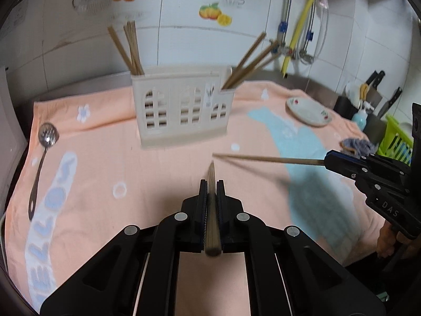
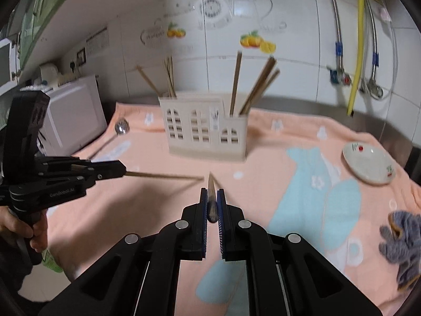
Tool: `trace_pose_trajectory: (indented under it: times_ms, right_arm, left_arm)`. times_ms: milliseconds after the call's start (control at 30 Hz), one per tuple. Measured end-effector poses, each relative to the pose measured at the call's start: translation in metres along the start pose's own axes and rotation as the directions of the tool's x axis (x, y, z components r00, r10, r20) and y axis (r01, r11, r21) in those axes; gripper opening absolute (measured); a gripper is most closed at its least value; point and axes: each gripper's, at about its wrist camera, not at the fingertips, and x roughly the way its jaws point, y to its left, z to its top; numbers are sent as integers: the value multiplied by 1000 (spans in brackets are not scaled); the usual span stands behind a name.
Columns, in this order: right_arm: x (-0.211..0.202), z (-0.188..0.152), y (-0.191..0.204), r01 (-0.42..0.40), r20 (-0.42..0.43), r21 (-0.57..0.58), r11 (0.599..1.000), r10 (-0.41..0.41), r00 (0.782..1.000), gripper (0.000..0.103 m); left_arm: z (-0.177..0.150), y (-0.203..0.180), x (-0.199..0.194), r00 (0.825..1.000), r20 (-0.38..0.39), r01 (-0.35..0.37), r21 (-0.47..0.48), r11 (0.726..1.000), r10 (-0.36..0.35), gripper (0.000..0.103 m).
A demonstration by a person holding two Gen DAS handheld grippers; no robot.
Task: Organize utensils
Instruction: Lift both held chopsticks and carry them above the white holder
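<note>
A beige utensil holder (image 1: 181, 105) (image 2: 208, 134) stands on the peach towel, with several chopsticks in its left end (image 1: 129, 47) and its right end (image 1: 247, 60). My left gripper (image 1: 211, 187) is shut on a wooden chopstick (image 1: 211, 210) that points toward the holder; it also shows in the right wrist view (image 2: 163, 176). My right gripper (image 2: 211, 194) is shut on another chopstick (image 2: 211, 197), seen from the left wrist as a long stick (image 1: 263, 158). Both tips hover close together in front of the holder. A metal slotted spoon (image 1: 43, 155) lies at the towel's left.
A small white dish (image 1: 307, 112) (image 2: 368, 163) sits on the towel (image 1: 131, 173) at the right. A grey cloth (image 2: 402, 239) lies at the right edge. Knives and a green rack (image 1: 394, 137) are far right. A microwave (image 2: 71, 113) stands at the left.
</note>
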Motion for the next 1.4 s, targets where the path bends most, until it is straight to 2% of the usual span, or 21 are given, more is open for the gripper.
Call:
trace_pose_trajectory:
  times_ms: [300, 567, 800, 1000, 1200, 1400]
  right_arm:
    - [3, 57, -11, -34, 47, -26, 999, 35, 998, 7]
    - [-3, 118, -30, -43, 78, -48, 998, 46, 996, 7]
    - [-5, 169, -27, -77, 120, -78, 994, 86, 989, 7]
    - [1, 208, -21, -118, 167, -73, 990, 128, 978, 7]
    - [12, 245, -20, -85, 219, -79, 993, 101, 971, 7]
    - [36, 267, -31, -37, 247, -49, 998, 48, 968, 7]
  left_arm:
    - [38, 12, 1, 999, 31, 28, 12, 1000, -28, 6]
    - [78, 21, 0, 998, 61, 18, 39, 999, -20, 6]
    - [119, 20, -16, 991, 133, -7, 77, 997, -4, 6]
    - [163, 17, -40, 974, 226, -40, 107, 993, 14, 6]
    - [207, 24, -52, 954, 296, -78, 104, 991, 44, 6]
    - [227, 39, -31, 952, 292, -117, 87, 989, 86, 6]
